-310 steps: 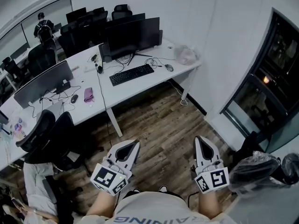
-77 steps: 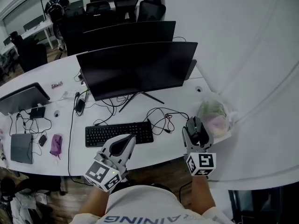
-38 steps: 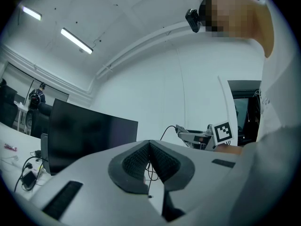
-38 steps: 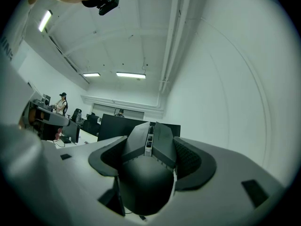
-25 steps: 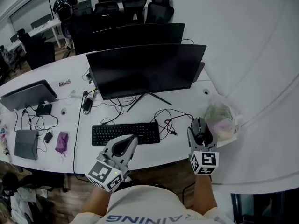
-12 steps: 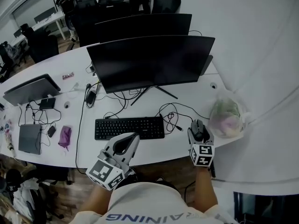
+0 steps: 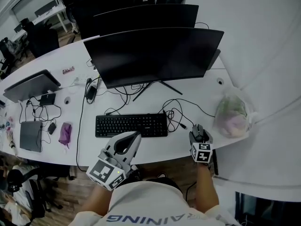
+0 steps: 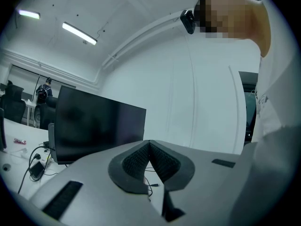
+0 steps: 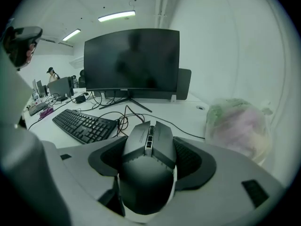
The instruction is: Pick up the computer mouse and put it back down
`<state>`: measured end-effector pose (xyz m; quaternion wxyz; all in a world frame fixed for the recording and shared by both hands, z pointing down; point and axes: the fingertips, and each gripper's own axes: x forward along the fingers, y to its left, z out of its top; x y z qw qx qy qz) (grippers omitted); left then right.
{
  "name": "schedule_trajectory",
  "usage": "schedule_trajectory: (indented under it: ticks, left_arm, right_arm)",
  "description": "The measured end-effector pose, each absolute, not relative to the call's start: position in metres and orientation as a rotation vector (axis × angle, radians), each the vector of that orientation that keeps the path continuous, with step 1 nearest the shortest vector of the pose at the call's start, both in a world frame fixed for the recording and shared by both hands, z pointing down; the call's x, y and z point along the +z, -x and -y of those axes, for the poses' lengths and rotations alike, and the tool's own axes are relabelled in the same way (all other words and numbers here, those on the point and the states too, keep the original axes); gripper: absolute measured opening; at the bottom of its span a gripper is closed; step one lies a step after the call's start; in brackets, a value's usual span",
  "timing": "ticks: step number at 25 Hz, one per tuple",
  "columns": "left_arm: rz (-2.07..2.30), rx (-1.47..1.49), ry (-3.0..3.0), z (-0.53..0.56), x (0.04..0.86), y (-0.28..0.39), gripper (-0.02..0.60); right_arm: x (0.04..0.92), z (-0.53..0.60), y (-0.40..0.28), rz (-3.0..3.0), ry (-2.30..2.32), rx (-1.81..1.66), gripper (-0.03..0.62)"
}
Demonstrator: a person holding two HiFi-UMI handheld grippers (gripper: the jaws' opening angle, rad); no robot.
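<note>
Head view, items by falling size:

1. Desk (image 7: 155, 149), white, long and curved, running from left edge to right wall.
2. Monitor (image 7: 155, 55), large, dark, curved, on a splayed stand at the middle of the desk; a second dark screen directly behind it.
3. Smaller dark screen (image 7: 32, 85) at the desk's left end, with a flat grey device (image 7: 31, 136) nearer the front edge.
4. Keyboard (image 7: 131, 125), black, lying in front of the monitor stand.
5. Plastic bag (image 7: 231, 116), translucent, with pale green and pink contents, at the desk's right end, near the right tool.
6. Left tool (image 7: 133, 138), held over the desk's front edge just below the keyboard; in left gripper view (image 8: 149, 147) clenched with ribbed pads meeting, nothing between them.
7. Right tool (image 7: 199, 134), at the desk's front edge between keyboard and bag; in right gripper view (image 9: 149, 147) jaws standing wide and grasping the mouse by its sides.
8. Mouse (image 9: 148, 166), dark grey, scroll wheel pointing toward the monitor, clamped between the right tool's pads; seen from above at (image 7: 198, 131). Contact with the desk: not discernible.
9. Cables (image 7: 174, 114), tangled black loops between keyboard and bag.
10. Pouch (image 7: 64, 133), small, purple, left of the keyboard.
</note>
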<state>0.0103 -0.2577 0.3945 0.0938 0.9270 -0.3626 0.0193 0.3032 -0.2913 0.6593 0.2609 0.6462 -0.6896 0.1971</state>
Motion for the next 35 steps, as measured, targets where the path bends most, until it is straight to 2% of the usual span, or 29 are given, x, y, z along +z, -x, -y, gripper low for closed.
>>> schedule_trajectory:
  ticks: [18,35]
  left_arm:
    - [1.057,0.192,-2.686,0.274,0.424,-0.011,0.005]
    - [1.063,0.202,-2.693,0.266,0.421,-0.011,0.005]
  right_arm:
    - [0.755,0.278,-0.307,1.745,-1.680,0.732,0.316]
    - [0.748,0.280,-0.303,1.820,-1.682,0.721,0.318]
